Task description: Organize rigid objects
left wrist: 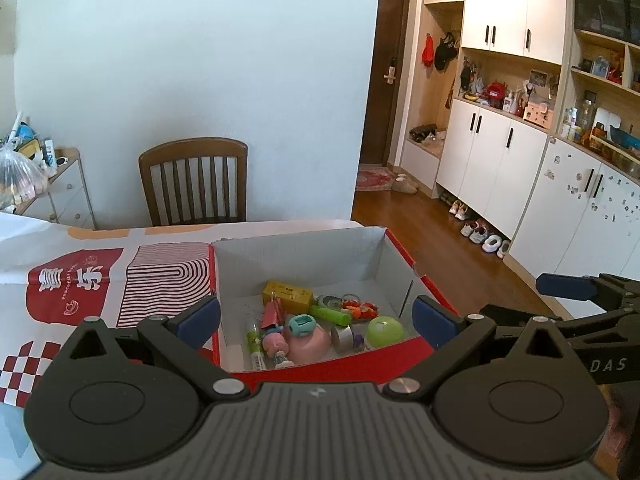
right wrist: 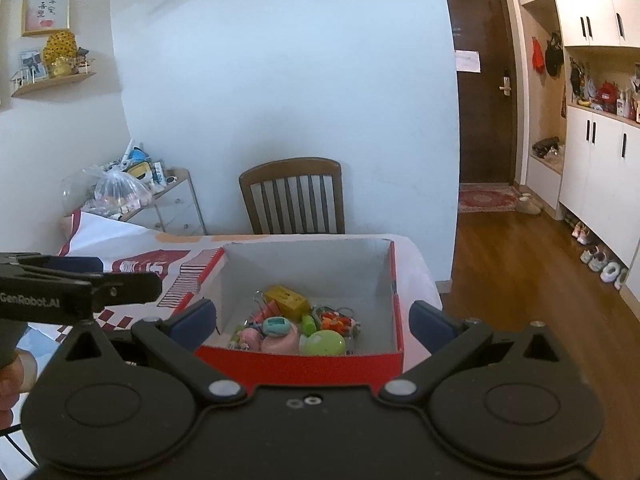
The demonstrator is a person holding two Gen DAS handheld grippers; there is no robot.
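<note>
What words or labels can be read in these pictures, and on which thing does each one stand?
"DAS": on the right gripper body, cut off at the frame edge.
"GenRobot.AI": on the left gripper body.
Large white Chinese characters on a red patch of the tablecloth: too stylised to read surely.
Framed picture: brush characters, too small.
Yellow box in the red box: print blurred.

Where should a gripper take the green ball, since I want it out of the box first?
Judging by its pose, take the green ball across its widest middle, from straight above: the red box wall stands close at its near side, and its top is bare.
</note>
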